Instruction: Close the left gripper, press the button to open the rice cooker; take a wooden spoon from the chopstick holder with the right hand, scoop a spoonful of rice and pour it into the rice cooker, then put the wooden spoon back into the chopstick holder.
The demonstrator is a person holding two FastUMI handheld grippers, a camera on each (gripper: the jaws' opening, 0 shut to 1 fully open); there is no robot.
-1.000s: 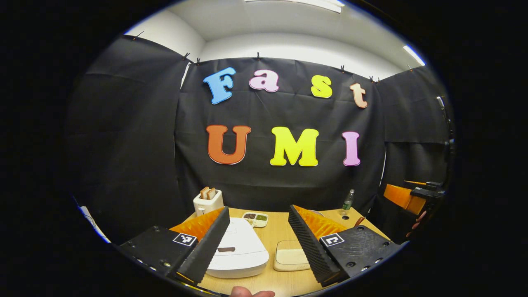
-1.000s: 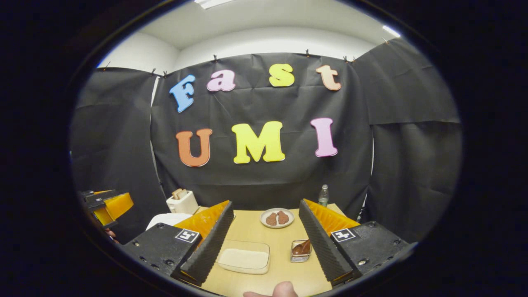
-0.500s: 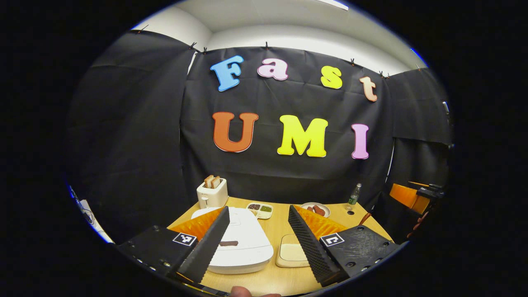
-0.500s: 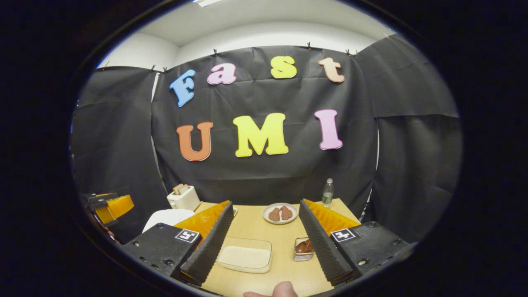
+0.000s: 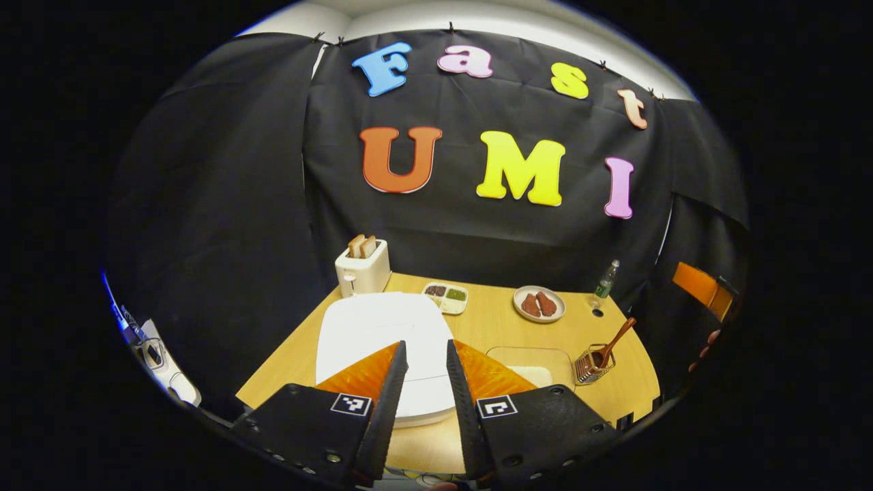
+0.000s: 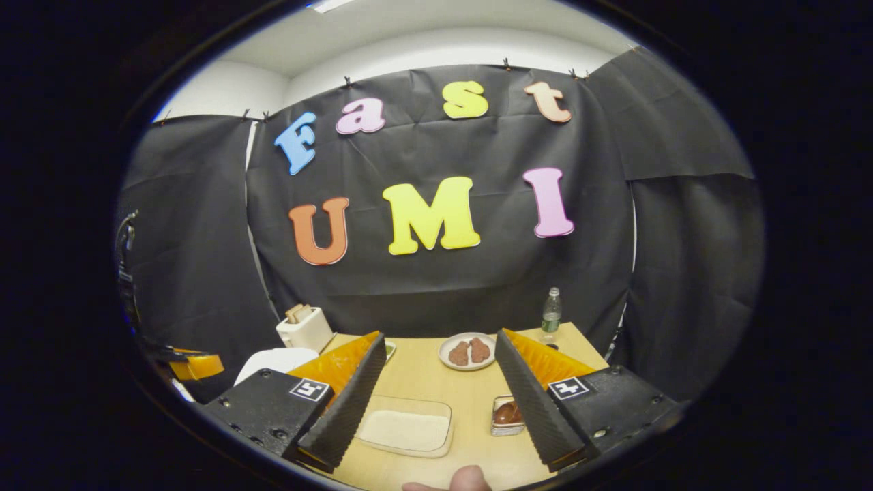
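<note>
The white rice cooker (image 5: pixel 382 327) sits shut on the left of the wooden table, and its corner also shows in the right gripper view (image 6: pixel 276 359). My left gripper (image 5: pixel 424 344) hovers above the cooker's front, jaws narrowed to a small gap with nothing between them. A clear tray of rice (image 6: pixel 406 429) lies below my right gripper (image 6: pixel 438 335), which is wide open and empty. The wire chopstick holder (image 5: pixel 592 365) stands right of the tray, with the wooden spoon (image 5: pixel 614 337) leaning in it. That holder (image 6: pixel 506 417) is beside my right finger.
At the back of the table are a toaster (image 5: pixel 361 269) with bread, a divided sauce dish (image 5: pixel 445 296), a plate (image 5: pixel 539 303) of brown food and a water bottle (image 5: pixel 604 278). A thumb (image 6: pixel 467 479) shows at the bottom edge.
My left gripper has risen and tilted down over the cooker, and its jaws have narrowed from wide apart to a small gap. The right gripper has barely shifted and stays open.
</note>
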